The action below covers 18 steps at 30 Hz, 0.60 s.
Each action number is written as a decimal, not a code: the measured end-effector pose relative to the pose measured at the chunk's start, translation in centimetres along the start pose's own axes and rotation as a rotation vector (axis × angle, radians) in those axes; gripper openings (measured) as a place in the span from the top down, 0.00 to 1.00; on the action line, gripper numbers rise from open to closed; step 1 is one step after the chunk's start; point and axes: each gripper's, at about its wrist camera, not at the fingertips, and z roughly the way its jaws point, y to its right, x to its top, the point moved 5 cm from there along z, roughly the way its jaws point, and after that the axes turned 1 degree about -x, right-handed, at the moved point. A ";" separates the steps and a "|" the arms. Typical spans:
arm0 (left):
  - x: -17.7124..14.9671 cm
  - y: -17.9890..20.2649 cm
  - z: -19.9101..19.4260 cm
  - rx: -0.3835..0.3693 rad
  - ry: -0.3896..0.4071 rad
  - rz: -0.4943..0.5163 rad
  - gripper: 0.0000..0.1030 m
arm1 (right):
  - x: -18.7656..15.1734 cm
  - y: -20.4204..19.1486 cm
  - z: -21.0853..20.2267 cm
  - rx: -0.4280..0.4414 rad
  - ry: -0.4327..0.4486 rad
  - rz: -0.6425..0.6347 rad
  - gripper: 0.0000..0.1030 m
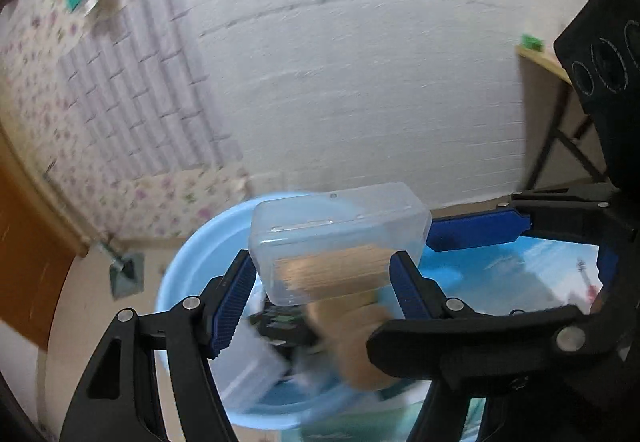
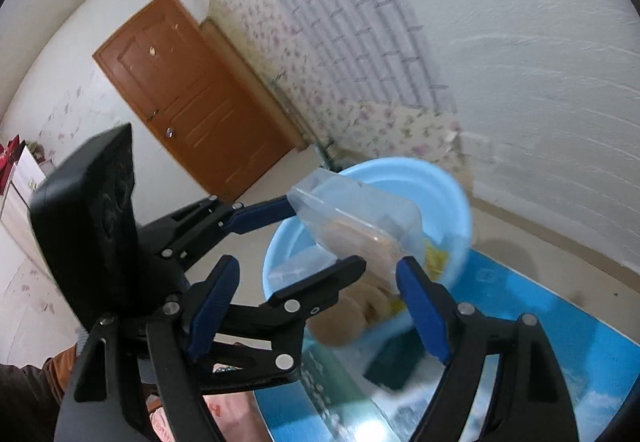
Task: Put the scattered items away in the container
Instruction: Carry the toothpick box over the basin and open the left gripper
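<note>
Left wrist view shows the left gripper (image 1: pixel 324 290) squeezing a clear plastic box (image 1: pixel 340 242) between its two blue pads (image 1: pixel 234 306). The box has tan stuff inside, maybe thin sticks; the blur makes it hard to be sure. Its long side runs across, from one pad to the other, and it tips a bit.

Right under and behind the box sits the light blue basin (image 1: pixel 180 274). So the box hangs over the basin, not in it yet. Already inside the basin are round tan things (image 2: pixel 360 306), a white box (image 1: pixel 248 366) and something dark; the blur hides what they are.

From the right wrist view, the right gripper (image 2: pixel 316 306) is spread wide and holds nothing. The box and the other tool's black finger show in the gap between its pads, but they look farther off, not touching. It waits close by, over the blue mat (image 2: pixel 560 322).

The left gripper is the one with the job now. It likely just needs to go down a little and let go, so the box drops into the basin.
</note>
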 end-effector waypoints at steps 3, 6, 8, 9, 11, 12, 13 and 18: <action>-1.3 -2.4 1.9 0.014 -0.052 -0.055 0.31 | 0.2 0.0 3.1 -0.006 -0.028 0.008 0.23; -2.5 -4.1 2.7 0.019 -0.072 -0.084 0.26 | -0.3 0.6 3.1 0.003 -0.017 0.023 0.23; -2.9 -4.7 3.1 0.024 -0.069 -0.093 0.22 | -0.6 0.9 3.0 -0.002 -0.013 0.029 0.23; -3.2 -4.9 3.3 0.023 -0.071 -0.099 0.22 | -0.8 1.4 2.7 -0.012 -0.009 0.034 0.23; -3.6 -5.2 3.5 0.032 -0.068 -0.116 0.22 | -1.3 2.3 2.0 -0.042 0.000 0.041 0.23; -3.9 -5.3 3.3 0.031 -0.055 -0.122 0.22 | -1.5 2.6 1.8 -0.064 0.007 0.036 0.22; -4.0 -5.2 2.9 0.030 -0.042 -0.124 0.22 | -2.0 3.0 1.5 -0.099 0.011 0.021 0.22; -6.0 -3.3 -0.1 0.048 -0.001 -0.119 0.22 | -5.3 5.3 1.0 -0.190 -0.024 0.014 0.22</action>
